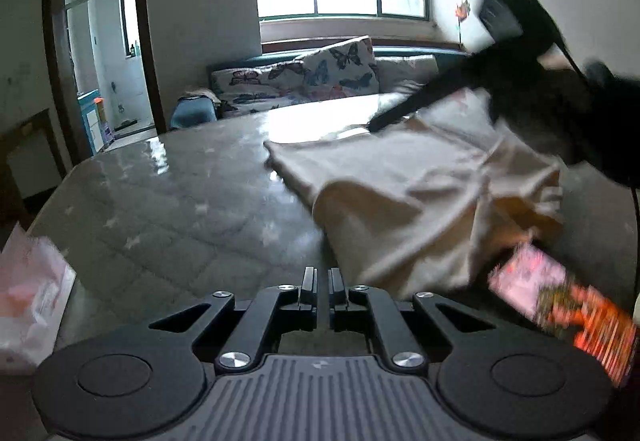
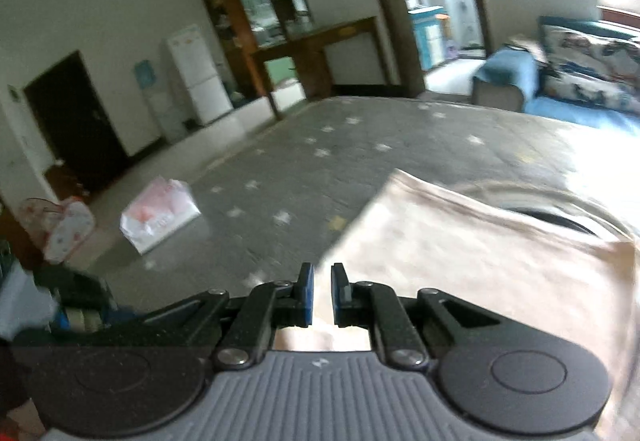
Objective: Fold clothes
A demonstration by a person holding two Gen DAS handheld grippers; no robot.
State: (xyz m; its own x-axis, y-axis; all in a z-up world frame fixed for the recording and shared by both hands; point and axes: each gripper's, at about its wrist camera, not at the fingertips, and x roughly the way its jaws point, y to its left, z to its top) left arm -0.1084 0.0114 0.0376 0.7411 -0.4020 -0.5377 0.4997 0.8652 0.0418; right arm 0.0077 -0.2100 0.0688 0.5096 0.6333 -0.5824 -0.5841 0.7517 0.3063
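A cream garment [image 1: 420, 185] lies rumpled on the right part of the grey star-patterned table [image 1: 180, 201]. My left gripper [image 1: 322, 275] hovers at the garment's near left corner, jaws shut, with no cloth showing between the fingers. In the left wrist view my right gripper [image 1: 374, 125] reaches down from the upper right to the garment's far edge. In the right wrist view the garment [image 2: 460, 261] spreads to the right, and its left edge runs straight into the right gripper [image 2: 322, 273]. That gripper's blue pads are closed on cream cloth.
A white plastic bag [image 1: 28, 301] sits at the table's left edge [image 2: 160, 217]. A blurred pink-and-orange patterned thing [image 1: 560, 305] pokes out under the garment's near right side. A sofa with butterfly cushions [image 1: 320, 73] stands beyond the table. A white fridge [image 2: 196, 73] stands against the far wall.
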